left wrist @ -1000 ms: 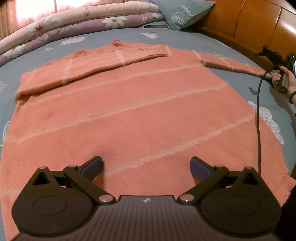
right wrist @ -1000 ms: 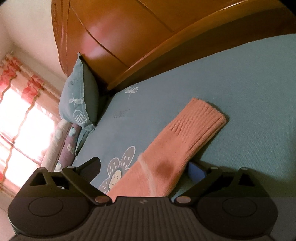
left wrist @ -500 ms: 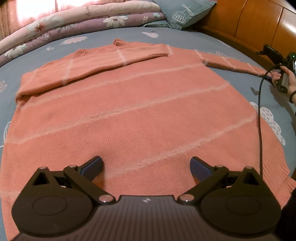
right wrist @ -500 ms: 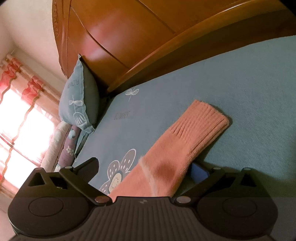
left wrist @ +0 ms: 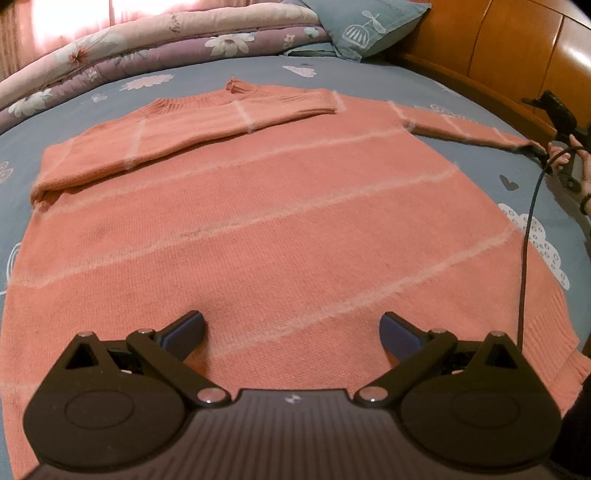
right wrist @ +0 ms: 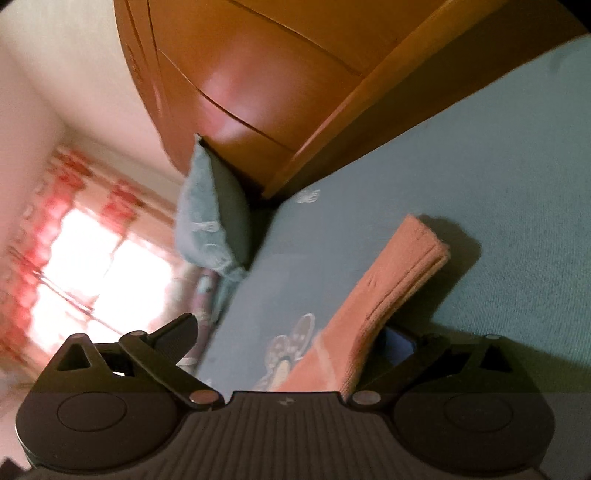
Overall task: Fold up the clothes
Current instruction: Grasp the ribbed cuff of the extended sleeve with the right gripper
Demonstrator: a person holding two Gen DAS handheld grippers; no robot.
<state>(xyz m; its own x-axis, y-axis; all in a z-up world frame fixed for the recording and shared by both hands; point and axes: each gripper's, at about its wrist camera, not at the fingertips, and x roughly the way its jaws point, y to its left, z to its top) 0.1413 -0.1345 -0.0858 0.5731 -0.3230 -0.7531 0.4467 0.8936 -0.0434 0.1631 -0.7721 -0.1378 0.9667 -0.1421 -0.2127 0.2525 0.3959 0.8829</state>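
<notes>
Left wrist view
Sweater (left wrist: 280, 229): a salmon-pink knitted sweater with thin pale stripes is seen spread flat on the bed, hem nearest the camera, collar at the far side.
Left sleeve (left wrist: 184, 133): it is seen folded across the chest, its ribbed cuff lying near the collar.
Right sleeve (left wrist: 465, 127): it is stretched out straight towards the right edge of the bed.
Left gripper (left wrist: 291, 328): it is held over the hem area; the jaws are spread wide with nothing clasped, only flat knit showing between them.
Right gripper (left wrist: 543, 153): it is seen small at the far right, at the cuff end of the outstretched sleeve, carried by a hand (left wrist: 576, 166); a black cable (left wrist: 524, 251) hangs down from it.
Bedsheet (left wrist: 461, 96): grey-blue, printed with white flowers and clouds.
Quilt (left wrist: 129, 48): a rolled floral quilt is laid along the far edge, with a pillow (left wrist: 369, 26) beside it.

Right wrist view (blurred)
Right gripper (right wrist: 295, 339): the jaws are spread wide and have just been closing a little; the sleeve cuff (right wrist: 402, 269) lies between them, against the right-hand finger, and it is not pinched.
Cuff: it is partly raised off the sheet, a shadow being cast behind it.
Headboard (right wrist: 277, 85): polished orange-brown wood is seen behind the bed.
Curtain (right wrist: 74, 240): red-patterned and brightly backlit at the left.
</notes>
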